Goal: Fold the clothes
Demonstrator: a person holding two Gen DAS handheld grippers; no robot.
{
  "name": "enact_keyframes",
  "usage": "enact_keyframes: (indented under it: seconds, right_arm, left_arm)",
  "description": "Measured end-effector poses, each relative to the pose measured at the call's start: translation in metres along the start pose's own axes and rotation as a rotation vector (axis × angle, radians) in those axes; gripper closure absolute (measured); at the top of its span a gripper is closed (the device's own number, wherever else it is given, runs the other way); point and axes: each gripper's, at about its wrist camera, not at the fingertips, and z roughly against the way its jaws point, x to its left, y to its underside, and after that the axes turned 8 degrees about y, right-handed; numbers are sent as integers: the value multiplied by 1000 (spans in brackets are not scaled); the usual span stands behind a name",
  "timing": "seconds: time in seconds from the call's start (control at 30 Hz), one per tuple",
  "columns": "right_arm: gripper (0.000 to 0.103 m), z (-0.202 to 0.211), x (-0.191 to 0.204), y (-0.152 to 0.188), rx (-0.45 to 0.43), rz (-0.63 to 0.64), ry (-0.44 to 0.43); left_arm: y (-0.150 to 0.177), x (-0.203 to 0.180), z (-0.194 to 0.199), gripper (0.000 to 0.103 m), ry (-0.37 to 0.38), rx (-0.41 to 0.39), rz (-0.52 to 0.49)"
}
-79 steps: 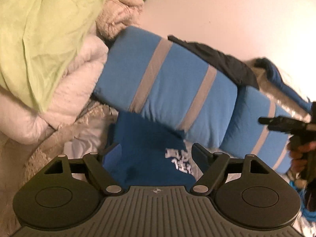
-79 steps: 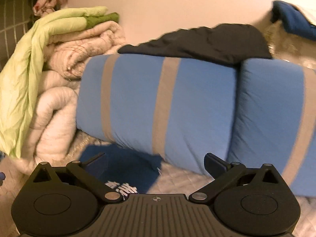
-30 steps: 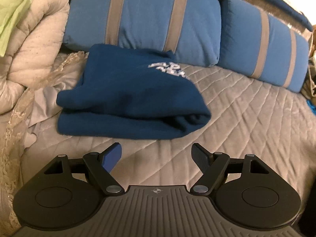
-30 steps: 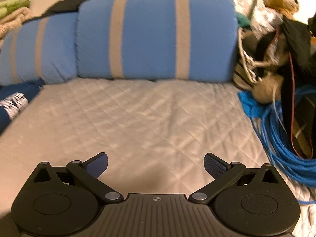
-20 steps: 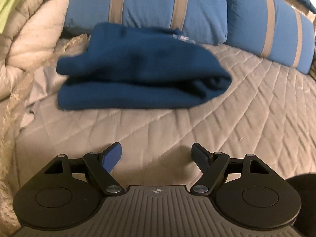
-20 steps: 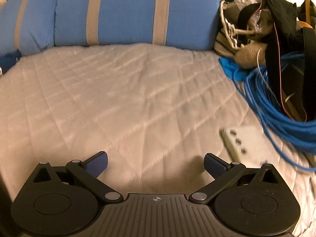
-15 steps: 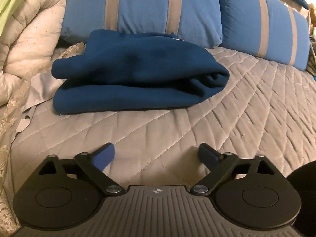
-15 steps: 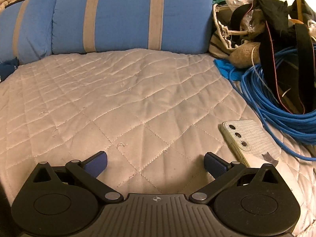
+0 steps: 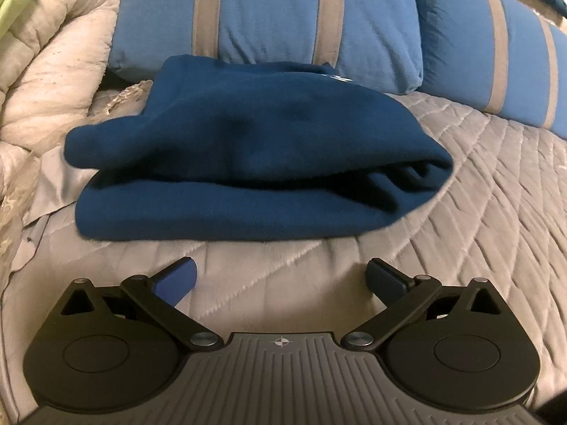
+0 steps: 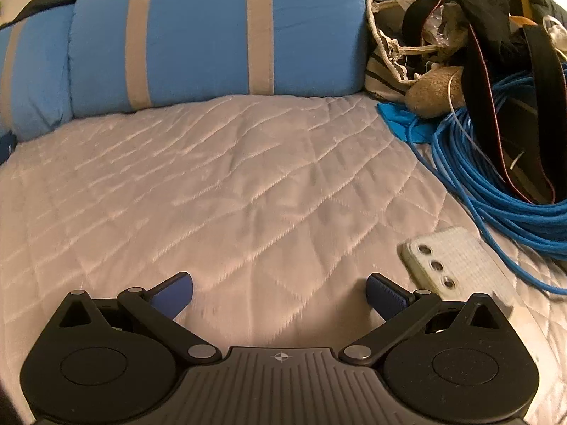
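Observation:
A folded dark blue sweatshirt (image 9: pixel 248 163) lies on the grey quilted bed (image 9: pixel 460 230), in front of the blue striped pillows (image 9: pixel 283 17). My left gripper (image 9: pixel 281 278) is open and empty, low over the quilt just short of the sweatshirt's near edge. My right gripper (image 10: pixel 280 294) is open and empty over bare quilt (image 10: pixel 230 184), further right on the bed. Only a dark blue sliver of the sweatshirt (image 10: pixel 6 147) shows at the left edge of the right wrist view.
A rolled beige comforter (image 9: pixel 46 71) lies left of the sweatshirt. In the right wrist view a white phone (image 10: pixel 453 265) lies by the right finger. A coil of blue cable (image 10: pixel 496 184), black straps and a plush toy (image 10: pixel 436 88) are heaped at the right. A striped pillow (image 10: pixel 212 35) lies behind.
Both grippers pulled back from the pillows and let go of the sweatshirt, which now lies folded on the bed. The right gripper swung right to bare quilt near the phone.

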Motion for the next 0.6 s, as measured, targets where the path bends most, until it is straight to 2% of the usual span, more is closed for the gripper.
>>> enact_keyframes:
  seconds: [0.27, 0.47, 0.6]
  right_arm:
    - [0, -30, 0, -23, -26, -54, 46]
    - [0, -44, -4, -20, -72, -63, 81]
    - [0, -40, -3, -15, -102, -64, 89]
  left_arm:
    - [-13, 6, -18, 0, -17, 14, 13]
    - [-6, 10, -25, 0, -12, -67, 24]
    - [-7, 5, -22, 0, -26, -76, 10]
